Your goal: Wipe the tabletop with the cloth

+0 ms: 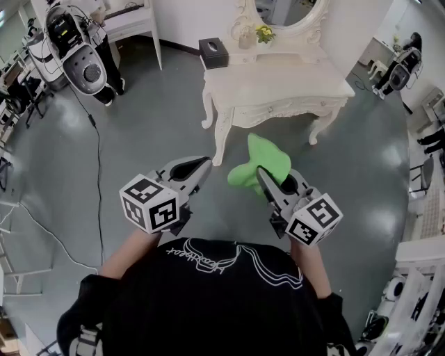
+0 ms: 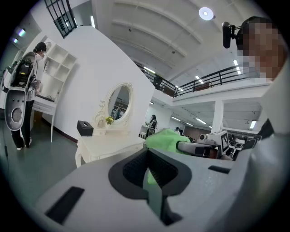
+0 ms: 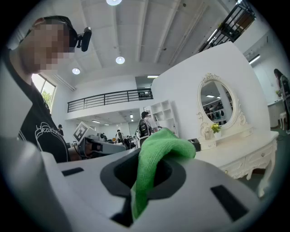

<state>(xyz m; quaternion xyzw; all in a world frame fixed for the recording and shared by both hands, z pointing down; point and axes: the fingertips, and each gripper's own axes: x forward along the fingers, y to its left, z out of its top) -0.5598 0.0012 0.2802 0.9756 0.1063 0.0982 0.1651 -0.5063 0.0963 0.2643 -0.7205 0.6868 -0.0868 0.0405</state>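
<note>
A green cloth [image 1: 260, 165] hangs from my right gripper [image 1: 266, 179], whose jaws are shut on it; in the right gripper view the cloth [image 3: 154, 168] bulges up out of the closed jaws. The cloth is in the air, short of the cream dressing table [image 1: 292, 82] ahead of me. My left gripper [image 1: 198, 169] is held beside it at the same height, jaws shut with nothing between them. In the left gripper view I see the cloth [image 2: 164, 139] and the tabletop [image 2: 108, 142] beyond.
On the dressing table stand an oval mirror [image 1: 288, 15], a small flower pot [image 1: 263, 33] and a black tissue box [image 1: 213, 53]. A person with a backpack device [image 1: 82, 50] stands at the far left. A cable [image 1: 97, 174] runs across the grey floor.
</note>
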